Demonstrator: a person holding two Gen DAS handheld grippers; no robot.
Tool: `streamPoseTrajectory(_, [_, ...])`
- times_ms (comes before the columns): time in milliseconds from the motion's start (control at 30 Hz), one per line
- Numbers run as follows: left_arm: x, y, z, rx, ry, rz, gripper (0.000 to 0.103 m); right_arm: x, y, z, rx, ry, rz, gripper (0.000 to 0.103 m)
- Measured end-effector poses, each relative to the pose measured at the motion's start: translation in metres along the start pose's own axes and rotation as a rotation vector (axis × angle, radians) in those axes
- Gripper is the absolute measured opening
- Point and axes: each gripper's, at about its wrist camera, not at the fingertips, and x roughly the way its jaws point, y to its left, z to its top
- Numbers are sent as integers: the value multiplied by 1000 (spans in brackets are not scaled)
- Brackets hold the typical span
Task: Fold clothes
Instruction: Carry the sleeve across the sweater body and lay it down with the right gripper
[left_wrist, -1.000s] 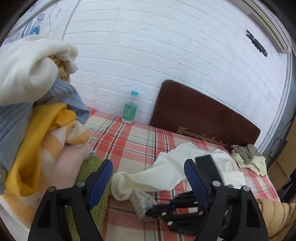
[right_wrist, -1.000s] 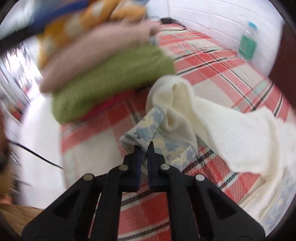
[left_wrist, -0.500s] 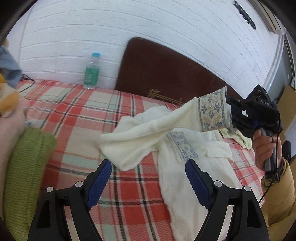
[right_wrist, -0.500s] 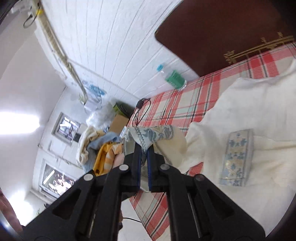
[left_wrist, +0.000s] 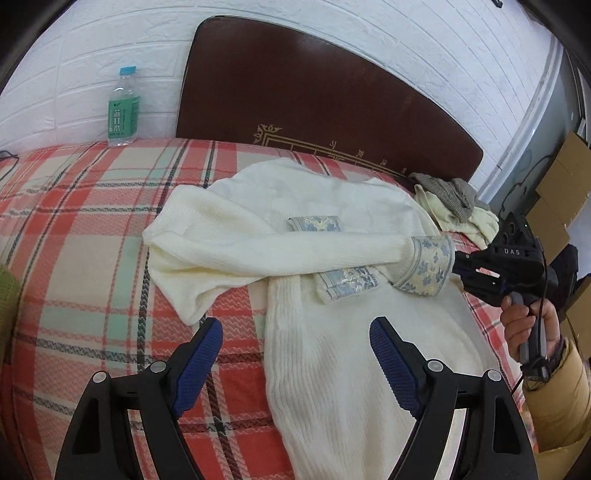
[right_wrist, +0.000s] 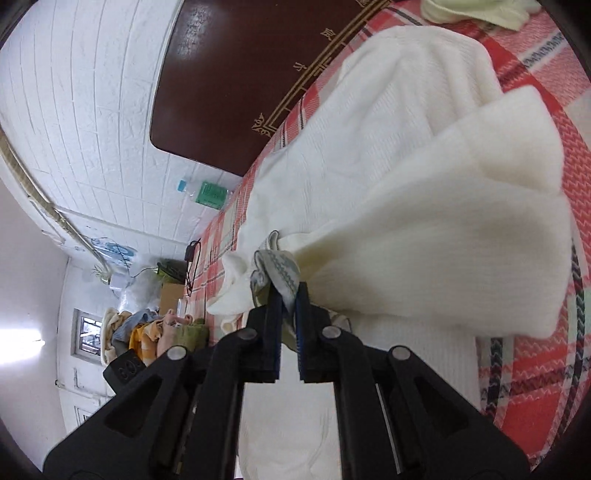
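A cream knitted sweater (left_wrist: 325, 266) is lying spread across the red plaid bedspread (left_wrist: 85, 236), its body running from the dark wooden headboard (left_wrist: 317, 96) down toward the near edge of the bed. One long sleeve (left_wrist: 280, 254) is stretching sideways across the sweater's chest, and its blue-and-gold patterned cuff (left_wrist: 424, 269) is sitting pinched in the right gripper (right_wrist: 289, 295). That gripper's jaws are just beginning to ease apart, though in the right wrist view the cuff (right_wrist: 277, 269) is bunching between the blue pads and they are pressing on it. A person's hand (left_wrist: 532, 325), coming out of a tan padded sleeve (left_wrist: 557, 402), is gripping the handle of that tool at the right edge of the bed.

The left gripper (left_wrist: 295, 354) is hanging above the lower part of the sweater with its blue pads (left_wrist: 199, 354) standing wide apart and nothing between them.

A water bottle with a green label (left_wrist: 123, 110) is standing upright against the white brick wall (left_wrist: 92, 55), beside the headboard. A small heap of grey and pale yellow clothes (left_wrist: 454, 206) is sitting at the far right corner of the bed, near the headboard. Cardboard boxes (left_wrist: 561, 192) are stacked beyond it.
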Motion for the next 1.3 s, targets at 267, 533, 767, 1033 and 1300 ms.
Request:
streamPoseTrajectory(267, [15,8,9,-55,20,-9,84,-17,17,-31,-236,15,-156,68])
streamPoseTrajectory(533, [15,9,10,-94,23,-4,84,17,44,-54,-422,120,-120,77])
streamPoseTrajectory(767, [13,6,6,-103,26,-1,84,46,45,-61,-475,152,-258,28])
streamPoseTrajectory(1033, [3,7,4,-110,16,16,84,-30,54,-20,-411,-85,-161,13])
streamPoseTrajectory(1300, [15,-6,8,-75,32,12,84,-106,-4,11,-234,-231,-213,13])
